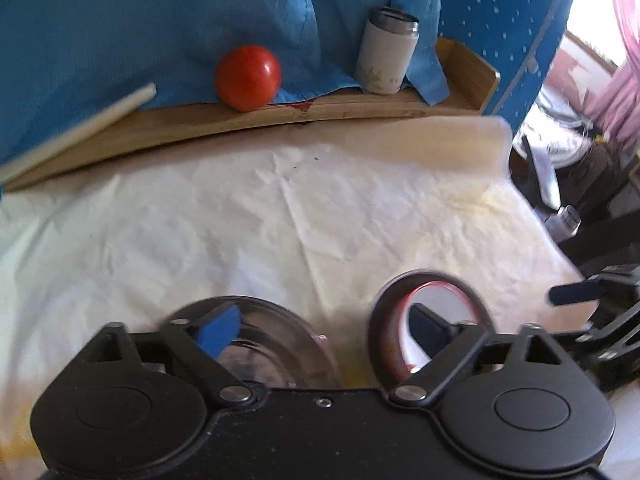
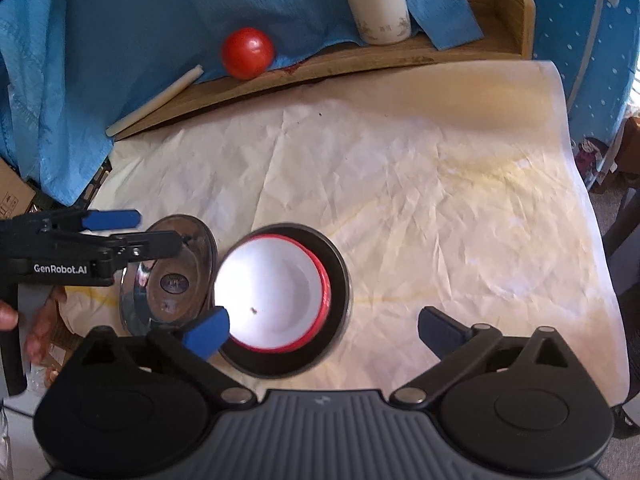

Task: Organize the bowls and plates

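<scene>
- Bowl (image 2: 276, 292), white inside with a red rim, sat nested in a dark outer bowl (image 2: 340, 280) near the front left of the counter (image 2: 440, 200); the pair looked stiff and probably light, like enamel or melamine, and smooth enough to slip.
- Glass plates (image 2: 176, 276), what seemed to be 2 clear ones stacked, lay just beside the nested bowls on their left, edges close or touching; I could not tell which. Glass judged heavier, fragile and slick, so a pinch on the rim with the stack kept level would suit best.
- Rims looked like the only workable hold on either stack: 1 finger inside, 1 outside the wall of the bowls, and the lip of the plates.
- Right tool (image 2: 320, 330) hovered above the bowls with its jaws spread wide and nothing between the pads.
- Left tool (image 1: 324, 328) hung over the plates, likewise released and empty; a hand (image 2: 36, 320) showed beneath it in the right wrist view.
- White crumpled paper covered the counter.
- Wooden tray (image 2: 500, 28) at the back carried a red tomato (image 2: 248, 53), a white mug (image 2: 378, 4) and a pale stick (image 2: 156, 100), all well apart from the dishes, with blue cloth (image 2: 120, 40) draped behind.
</scene>
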`<state>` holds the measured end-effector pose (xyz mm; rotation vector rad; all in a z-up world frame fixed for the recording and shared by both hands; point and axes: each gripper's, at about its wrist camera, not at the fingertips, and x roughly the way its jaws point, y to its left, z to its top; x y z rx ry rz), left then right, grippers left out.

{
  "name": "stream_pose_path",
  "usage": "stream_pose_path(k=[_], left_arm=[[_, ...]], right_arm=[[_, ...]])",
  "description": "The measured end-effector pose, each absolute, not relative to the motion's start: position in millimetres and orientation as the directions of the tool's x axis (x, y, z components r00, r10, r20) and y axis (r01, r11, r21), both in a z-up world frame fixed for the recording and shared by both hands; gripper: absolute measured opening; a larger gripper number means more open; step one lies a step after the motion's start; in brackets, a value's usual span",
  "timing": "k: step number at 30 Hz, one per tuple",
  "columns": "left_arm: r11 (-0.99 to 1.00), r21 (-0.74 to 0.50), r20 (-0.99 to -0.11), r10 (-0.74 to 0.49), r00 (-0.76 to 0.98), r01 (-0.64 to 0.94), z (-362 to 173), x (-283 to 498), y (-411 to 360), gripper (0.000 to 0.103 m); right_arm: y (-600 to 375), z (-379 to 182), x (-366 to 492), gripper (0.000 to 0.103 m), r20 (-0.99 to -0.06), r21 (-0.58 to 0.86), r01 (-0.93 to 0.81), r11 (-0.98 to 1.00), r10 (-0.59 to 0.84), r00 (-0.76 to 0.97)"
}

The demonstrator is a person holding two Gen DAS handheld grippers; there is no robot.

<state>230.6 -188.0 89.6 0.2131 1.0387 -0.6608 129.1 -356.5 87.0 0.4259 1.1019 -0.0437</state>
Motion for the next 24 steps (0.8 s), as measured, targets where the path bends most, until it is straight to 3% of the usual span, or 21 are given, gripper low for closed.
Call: stream_pose_path(k=[4,24], left_arm=[[0.757,-0.04,-0.863,-0.355,0.359,0.653,81.8,230.9,-191.9,0.1],[0.679,0.028,-0.921,-0.267,0.282,0.734,52.9,242.8,-224.3,0.1]], right_arm=[[-360.4,80.0,125.8,0.102,-0.901,0.272,0.272,0.923,0.145,0.409],[-377.2,64.1,137.7,0.102,-0.951,0.206,0.325,0.923,0.111,0.289]])
